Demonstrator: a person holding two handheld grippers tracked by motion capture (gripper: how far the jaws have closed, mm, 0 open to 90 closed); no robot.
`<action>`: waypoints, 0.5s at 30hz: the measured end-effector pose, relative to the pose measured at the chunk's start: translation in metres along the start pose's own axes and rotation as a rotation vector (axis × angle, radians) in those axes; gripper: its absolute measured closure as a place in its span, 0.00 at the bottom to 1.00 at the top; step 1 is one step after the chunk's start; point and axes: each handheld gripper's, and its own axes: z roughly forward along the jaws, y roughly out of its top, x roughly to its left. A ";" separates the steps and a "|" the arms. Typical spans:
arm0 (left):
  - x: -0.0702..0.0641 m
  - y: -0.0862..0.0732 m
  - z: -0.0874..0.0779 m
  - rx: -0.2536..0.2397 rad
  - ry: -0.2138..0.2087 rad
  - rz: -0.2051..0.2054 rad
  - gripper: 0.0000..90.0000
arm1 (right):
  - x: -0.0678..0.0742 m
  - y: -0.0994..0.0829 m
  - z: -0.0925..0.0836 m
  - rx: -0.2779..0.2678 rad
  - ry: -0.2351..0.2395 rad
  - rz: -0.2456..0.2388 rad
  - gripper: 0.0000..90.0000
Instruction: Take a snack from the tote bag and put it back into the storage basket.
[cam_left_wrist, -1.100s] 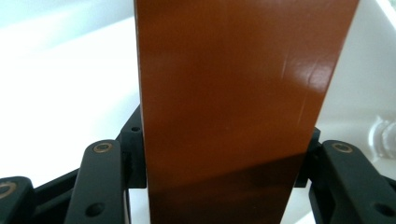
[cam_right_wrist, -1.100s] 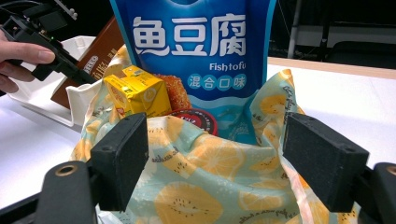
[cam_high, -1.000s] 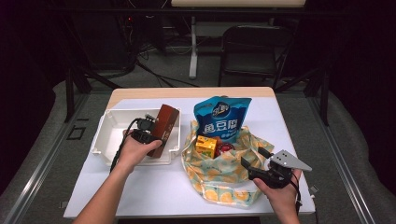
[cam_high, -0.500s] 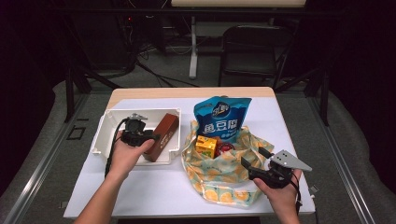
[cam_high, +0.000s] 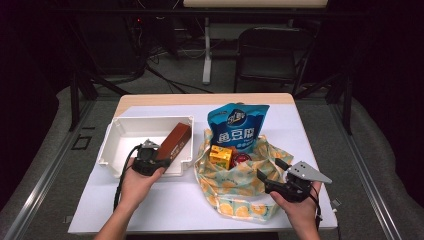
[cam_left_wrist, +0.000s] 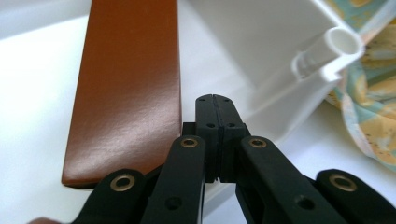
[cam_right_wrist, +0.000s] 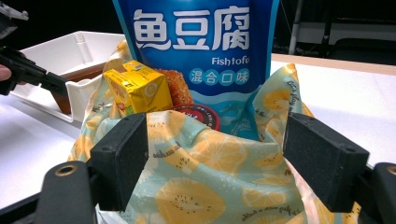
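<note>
Brown and glossy, the slim box (cam_high: 172, 144) lies propped inside the white tray (cam_high: 120, 131), its upper end leaning on the tray's right wall. My left tongs (cam_high: 162, 162) sit just at the box's lower end by the tray's near rim; their jaws have just been closing and now meet with nothing between them. In the left gripper view the box (cam_left_wrist: 126, 84) lies beside the clenched tips (cam_left_wrist: 215, 100), to their left, not gripped.

My right tongs (cam_high: 266, 168) rest at the near right edge of the lemon-print cloth bag (cam_high: 235, 187), jaws spread wide. In the right gripper view the cloth (cam_right_wrist: 205, 177) bulges between the two pads (cam_right_wrist: 122, 156), but I cannot tell whether they press on it. Inside the bag stand a blue fish tofu pouch (cam_high: 237, 127), a yellow juice carton (cam_high: 220, 156) and a red-lidded tin (cam_high: 243, 158). Everything rests on the white worktop (cam_high: 160, 205).
</note>
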 end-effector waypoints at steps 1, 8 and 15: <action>0.002 0.000 0.000 -0.003 0.013 -0.008 1.00 | 0.000 0.000 0.000 0.000 -0.001 0.001 0.24; 0.023 0.004 0.002 -0.024 0.074 -0.063 1.00 | -0.001 0.000 0.000 0.006 -0.004 0.000 0.25; 0.044 0.007 0.011 -0.058 0.124 -0.148 1.00 | -0.002 -0.001 0.000 0.007 -0.006 -0.001 0.25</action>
